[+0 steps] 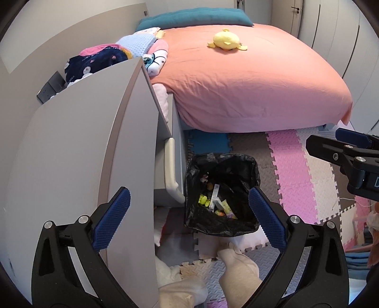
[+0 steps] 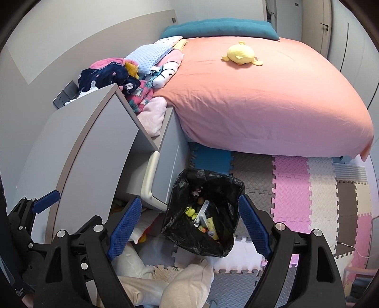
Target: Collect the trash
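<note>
**A:** Left wrist view: how many of each item are visible?

**B:** One trash bin [image 1: 221, 194], lined with one black bag [image 1: 254, 173], standing on the foam floor mats [image 1: 291, 170] just beside the grey bedside cabinet [image 1: 78, 151]. Inside the bin lie several small pieces of trash [image 1: 216, 201]: a yellow-green object, a clear flat packet and a few coloured wrappers; their exact number cannot be told. One bed [image 1: 248, 78] with a salmon cover carries one yellow plush toy [image 1: 226, 42] and one teal pillow [image 1: 196, 16]. Two socked feet [image 1: 236, 267] show at the bottom edge.

**B:** Two grippers appear here: the left gripper [image 1: 189, 215] in the foreground and the right gripper [image 1: 350, 151] entering at the right edge.

**A:** Right wrist view: how far apart are the fingers, and what do they touch?

**B:** The right gripper [image 2: 189, 227] is spread wide, its blue pads [image 2: 124, 227] framing the bin [image 2: 203, 213] from above without contact; nothing is held. The left gripper [image 2: 35, 208], low at the left over the cabinet [image 2: 78, 147], is likewise released and empty, as its own view confirms, with the pads [image 1: 111, 220] wide apart.

**A:** And the mats?

**B:** Pink, white, brown and blue tiles [image 2: 291, 184], interlocked, beside the bed [image 2: 272, 94].
</note>
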Demonstrator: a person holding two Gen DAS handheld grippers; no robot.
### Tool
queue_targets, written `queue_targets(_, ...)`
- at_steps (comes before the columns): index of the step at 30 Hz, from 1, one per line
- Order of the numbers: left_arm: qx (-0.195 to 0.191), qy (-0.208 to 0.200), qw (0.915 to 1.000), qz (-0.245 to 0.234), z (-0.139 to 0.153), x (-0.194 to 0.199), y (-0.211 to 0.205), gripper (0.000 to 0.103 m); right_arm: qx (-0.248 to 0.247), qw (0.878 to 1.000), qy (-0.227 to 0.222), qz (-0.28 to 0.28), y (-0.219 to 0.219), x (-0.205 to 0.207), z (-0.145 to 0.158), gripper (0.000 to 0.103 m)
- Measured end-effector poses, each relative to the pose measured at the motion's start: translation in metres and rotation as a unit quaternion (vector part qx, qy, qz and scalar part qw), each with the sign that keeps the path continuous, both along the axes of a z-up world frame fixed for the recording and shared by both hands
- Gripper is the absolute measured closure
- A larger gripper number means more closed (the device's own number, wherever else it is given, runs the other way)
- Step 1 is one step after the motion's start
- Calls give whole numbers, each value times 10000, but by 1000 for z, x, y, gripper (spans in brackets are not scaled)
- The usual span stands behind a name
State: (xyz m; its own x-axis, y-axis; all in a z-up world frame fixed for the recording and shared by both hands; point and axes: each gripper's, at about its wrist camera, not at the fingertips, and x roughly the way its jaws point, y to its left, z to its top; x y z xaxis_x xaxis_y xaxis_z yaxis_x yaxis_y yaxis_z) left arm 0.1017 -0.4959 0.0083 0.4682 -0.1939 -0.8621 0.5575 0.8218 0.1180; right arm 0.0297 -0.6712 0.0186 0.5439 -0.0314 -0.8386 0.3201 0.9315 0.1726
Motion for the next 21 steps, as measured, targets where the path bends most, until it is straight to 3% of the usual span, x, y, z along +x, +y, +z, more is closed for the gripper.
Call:
queue_targets(14, -108, 48, 9999, 87, 5, 0, 11, 6, -47, 9998, -30, 195, 21, 8, 5, 19)
queue_targets(21, -151, -38, 9997, 198, 14, 3, 24, 6, -84, 9996, -133, 254, 33, 14, 10, 11)
